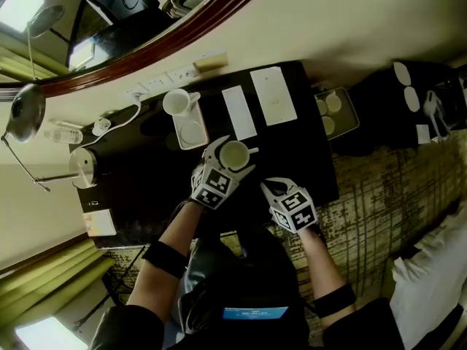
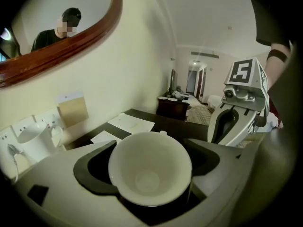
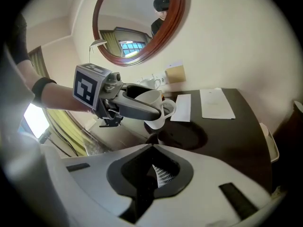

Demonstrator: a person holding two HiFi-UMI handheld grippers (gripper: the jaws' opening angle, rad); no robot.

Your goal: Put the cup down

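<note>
1. The left gripper (image 3: 150, 111) is clamped on a white ceramic cup (image 2: 149, 168). The jaws stand fairly wide, one on each side of the cup's body.
2. The cup sits right between those jaws. It is tilted so its empty inside faces back along the tool, and its handle sticks out past the jaw tips, on the far side.
3. In the right gripper view the cup hangs over the near part of a dark glossy table (image 1: 146, 188), and its base appears clear of the surface.
4. The right gripper (image 3: 151, 148) has its jaws pressed together with nothing in them. It is beside the left gripper and a little behind it, near the table's edge.
5. Ahead of the left gripper's tips, a white rectangular tray (image 1: 191, 132) lies on the table, and a second white mug (image 1: 177, 102) stands at its far end.
6. Two white paper sheets (image 1: 273, 95) lie ahead of the right gripper.
7. Beyond both tools, a round mirror with a dark-red wooden frame (image 3: 142, 56) hangs on the wall.
</note>
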